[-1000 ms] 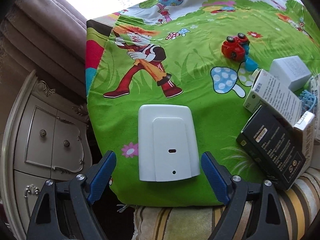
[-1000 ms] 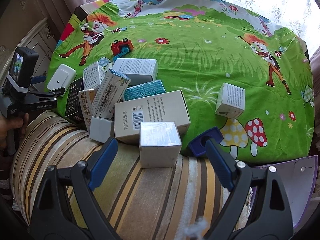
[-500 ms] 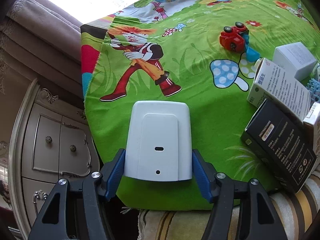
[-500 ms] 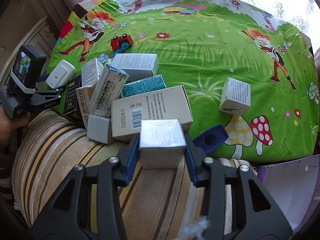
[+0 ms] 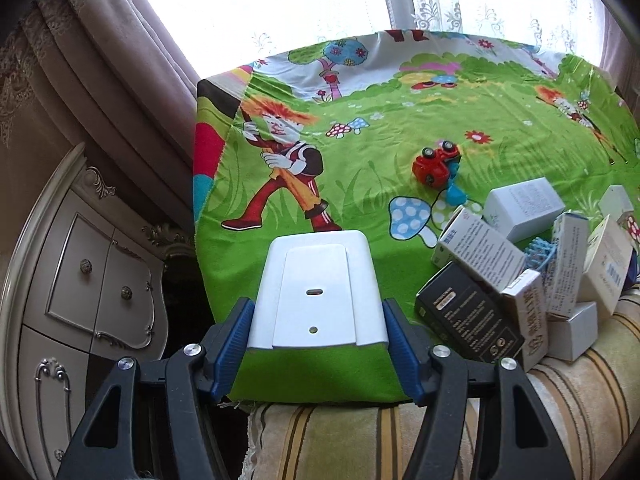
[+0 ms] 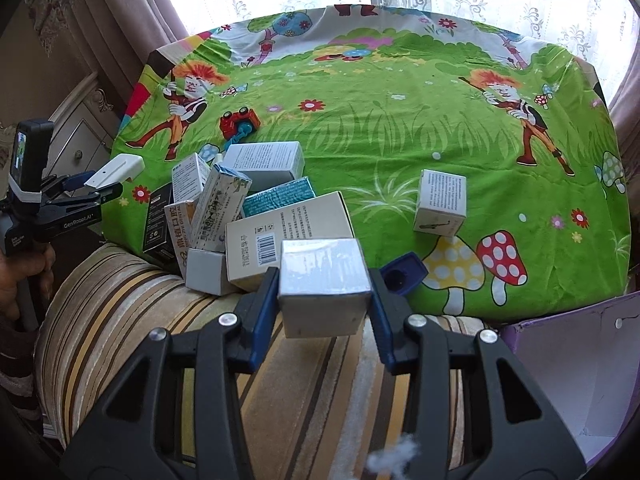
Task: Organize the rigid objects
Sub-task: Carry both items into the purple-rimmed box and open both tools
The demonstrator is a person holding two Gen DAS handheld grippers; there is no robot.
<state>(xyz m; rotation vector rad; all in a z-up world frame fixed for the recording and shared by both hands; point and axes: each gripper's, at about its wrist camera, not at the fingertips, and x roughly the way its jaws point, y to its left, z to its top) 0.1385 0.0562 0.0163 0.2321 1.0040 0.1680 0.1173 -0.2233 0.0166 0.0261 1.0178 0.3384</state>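
Note:
My left gripper [image 5: 318,322] is shut on a flat white plastic device [image 5: 318,288] and holds it lifted above the green cartoon cloth [image 5: 360,160]; it also shows in the right wrist view [image 6: 116,169], held at the left. My right gripper [image 6: 324,300] is shut on a small grey-white box [image 6: 324,280] and holds it above the striped cushion [image 6: 120,300]. A heap of several cartons [image 6: 248,208] lies at the cloth's near edge.
A red toy car [image 5: 436,162] lies on the cloth. A lone white box [image 6: 440,202] and a blue cap [image 6: 404,274] sit to the right. A purple-edged open box [image 6: 580,360] is at the lower right. A cream cabinet [image 5: 80,280] stands left.
Both grippers have closed, the left on the white device and the right on the small box, and both have lifted their objects off the surface.

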